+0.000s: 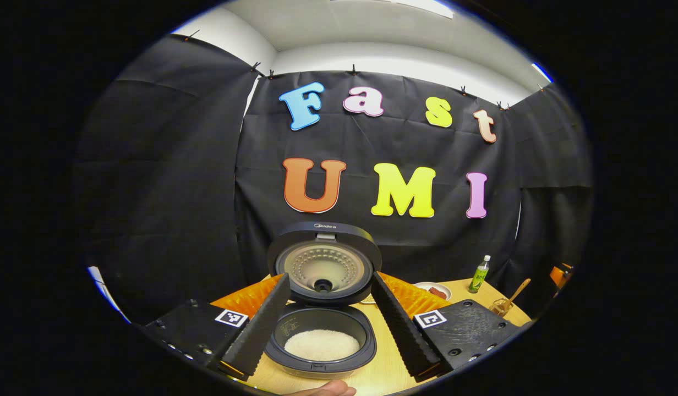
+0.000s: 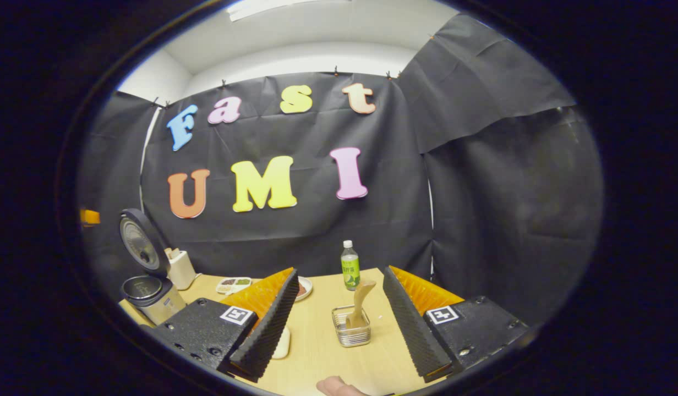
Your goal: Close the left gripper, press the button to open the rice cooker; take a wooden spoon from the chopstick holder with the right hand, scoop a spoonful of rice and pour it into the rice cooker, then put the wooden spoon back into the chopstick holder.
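In the left gripper view, the rice cooker (image 1: 321, 341) loses its front wall at the lower edge, and the chopstick holder (image 1: 501, 306) at far right is too small to make out. In the right gripper view, a pale dish (image 2: 282, 342) lies half hidden behind the left finger (image 2: 267, 324), and the small plate (image 2: 304, 287) beyond it is partly covered too.

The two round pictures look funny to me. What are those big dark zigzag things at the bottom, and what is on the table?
Those are the fingers of two hand-held grabbers; a person holds one in each hand, and a camera rides on each. In the left gripper view, the left gripper is open, facing the rice cooker, whose lid stands up, with white rice inside. In the right gripper view, the right gripper is open too, holding nothing, facing the chopstick holder with the wooden spoon in it. A green bottle stands behind on the wooden table.
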